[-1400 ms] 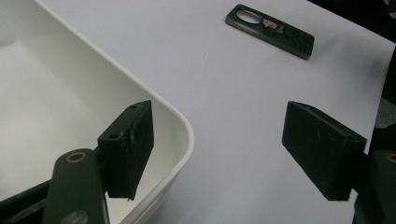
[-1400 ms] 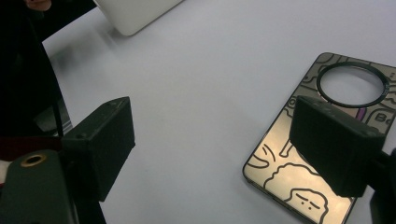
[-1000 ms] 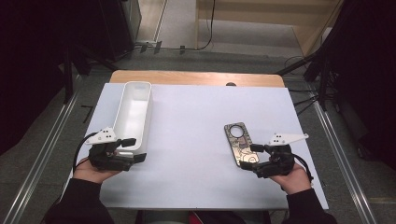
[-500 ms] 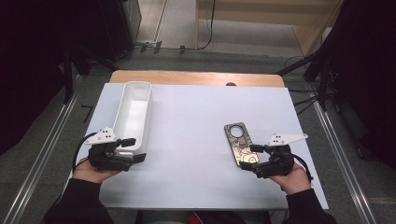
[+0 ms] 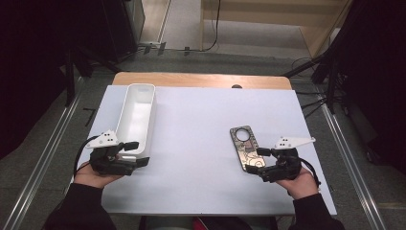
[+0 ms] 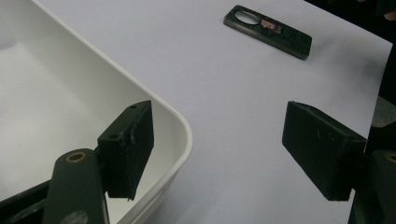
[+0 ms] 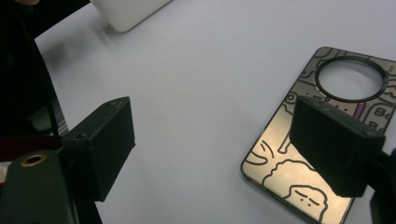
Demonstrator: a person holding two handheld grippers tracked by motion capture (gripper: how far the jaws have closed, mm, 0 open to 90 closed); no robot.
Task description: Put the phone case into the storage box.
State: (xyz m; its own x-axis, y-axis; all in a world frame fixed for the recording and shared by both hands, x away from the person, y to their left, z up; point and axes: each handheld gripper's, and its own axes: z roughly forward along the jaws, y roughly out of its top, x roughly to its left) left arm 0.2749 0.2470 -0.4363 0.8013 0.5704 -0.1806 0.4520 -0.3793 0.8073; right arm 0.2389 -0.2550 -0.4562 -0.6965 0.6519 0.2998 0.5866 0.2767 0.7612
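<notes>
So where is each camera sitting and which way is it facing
High view: above the table, looking down at tray, phone case, both hands, left tongs, right tongs.
Left gripper view: on the left tongs, facing the tray corner, case beyond.
Right gripper view: on the right tongs, over the case.
All share the case.

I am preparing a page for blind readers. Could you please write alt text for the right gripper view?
A phone case with black cartoon line drawings and a round camera hole lies flat on a white table. The right gripper is open, with one of its black fingers above the case and the other over the bare table. The corner of a white bin is at the top edge.
</notes>
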